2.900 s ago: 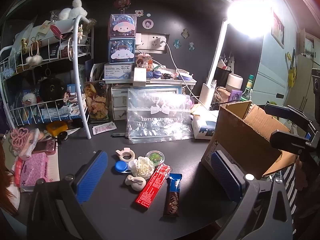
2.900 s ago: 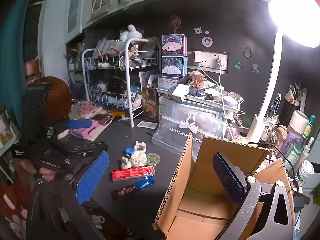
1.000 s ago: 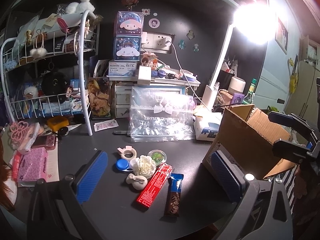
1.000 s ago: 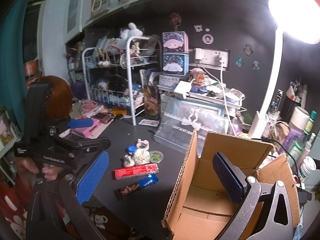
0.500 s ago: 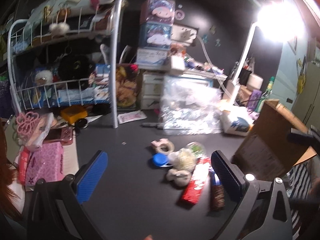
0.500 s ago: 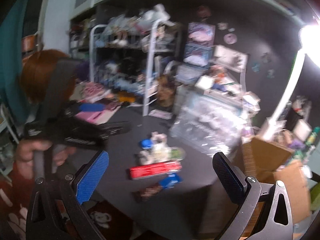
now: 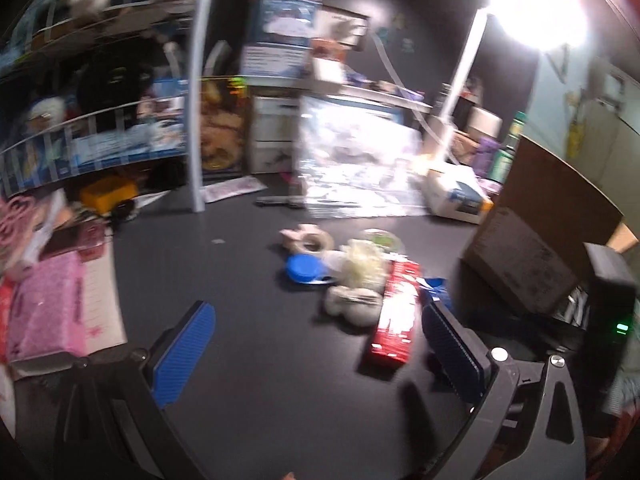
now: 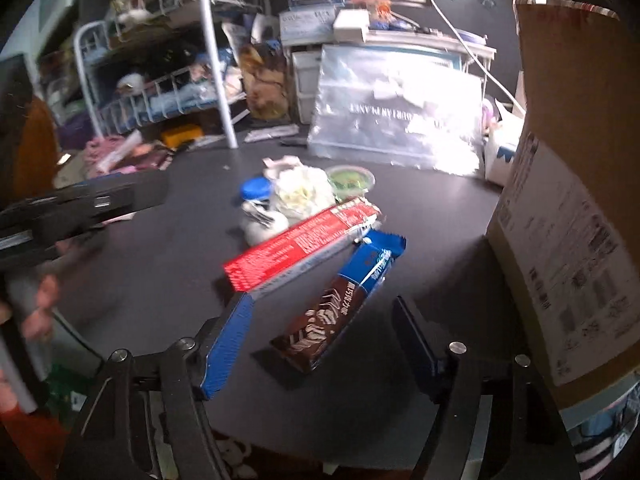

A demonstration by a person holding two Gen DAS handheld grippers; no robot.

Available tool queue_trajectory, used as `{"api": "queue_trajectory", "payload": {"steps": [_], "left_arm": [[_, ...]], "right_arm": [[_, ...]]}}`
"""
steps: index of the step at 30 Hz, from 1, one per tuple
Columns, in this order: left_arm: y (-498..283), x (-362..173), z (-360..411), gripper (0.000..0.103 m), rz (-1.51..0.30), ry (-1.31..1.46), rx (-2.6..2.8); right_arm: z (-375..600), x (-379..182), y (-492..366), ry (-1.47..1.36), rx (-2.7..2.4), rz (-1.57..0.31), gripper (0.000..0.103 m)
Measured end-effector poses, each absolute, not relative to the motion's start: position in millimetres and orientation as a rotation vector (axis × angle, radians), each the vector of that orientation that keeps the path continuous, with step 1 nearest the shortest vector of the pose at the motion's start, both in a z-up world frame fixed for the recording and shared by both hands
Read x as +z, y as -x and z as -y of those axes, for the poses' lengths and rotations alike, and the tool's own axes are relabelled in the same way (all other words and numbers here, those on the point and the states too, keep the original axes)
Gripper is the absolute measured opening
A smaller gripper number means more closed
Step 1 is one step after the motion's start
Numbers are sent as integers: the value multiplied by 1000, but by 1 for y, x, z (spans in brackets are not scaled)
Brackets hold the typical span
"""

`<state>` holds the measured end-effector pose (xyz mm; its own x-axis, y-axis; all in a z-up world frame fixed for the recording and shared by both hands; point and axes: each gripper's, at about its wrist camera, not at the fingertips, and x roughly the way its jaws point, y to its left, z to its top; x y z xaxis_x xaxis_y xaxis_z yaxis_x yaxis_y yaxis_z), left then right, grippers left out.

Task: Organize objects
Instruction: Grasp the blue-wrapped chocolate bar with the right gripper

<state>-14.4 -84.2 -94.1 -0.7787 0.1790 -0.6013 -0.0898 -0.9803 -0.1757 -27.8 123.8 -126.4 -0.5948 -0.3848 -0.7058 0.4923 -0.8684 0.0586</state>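
Note:
A cluster of small items lies on the black desk [image 7: 256,360]: a red box [image 8: 300,248], a brown-and-blue snack bar [image 8: 340,308], a white flower [image 8: 302,194], a blue lid [image 8: 254,188], a green-filled round dish [image 8: 350,179] and a small white item [image 8: 264,222]. My right gripper [image 8: 320,352] is open, low over the desk, its jaws on either side of the snack bar's near end. My left gripper [image 7: 316,356] is open and empty, just left of the red box [image 7: 396,320]. A cardboard box [image 8: 568,216] stands at the right.
A white wire rack [image 8: 208,52] full of clutter stands at the back left. A clear plastic bag [image 8: 400,120] leans against white drawers at the back. Pink items [image 7: 44,308] lie at the desk's left edge. A bright lamp [image 7: 536,12] shines at the right.
Both grippers have dropped toward the desk and moved in on the item cluster. The right gripper now straddles the snack bar; the cardboard box has slid to the right of its view.

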Motion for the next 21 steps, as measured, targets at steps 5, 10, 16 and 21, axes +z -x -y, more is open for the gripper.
{"api": "queue_trajectory", "payload": {"steps": [5,10,16,21], "left_arm": [[14,-92,72,102,202,977,2786],[13,-92,64,102,141,996,2776],[21,-91,53,102,125,1021,2742],[28,-87,40,102,144,1017,2670]], "right_arm": [[-116,-135,36,-1036,-2462,-227,51],[-130,-137,37,-1040,-2509,-271,41],[-144,-135,36,-1014,-2525,-286,14],[-153,-132,27,-957,-2491,-286,13]]}}
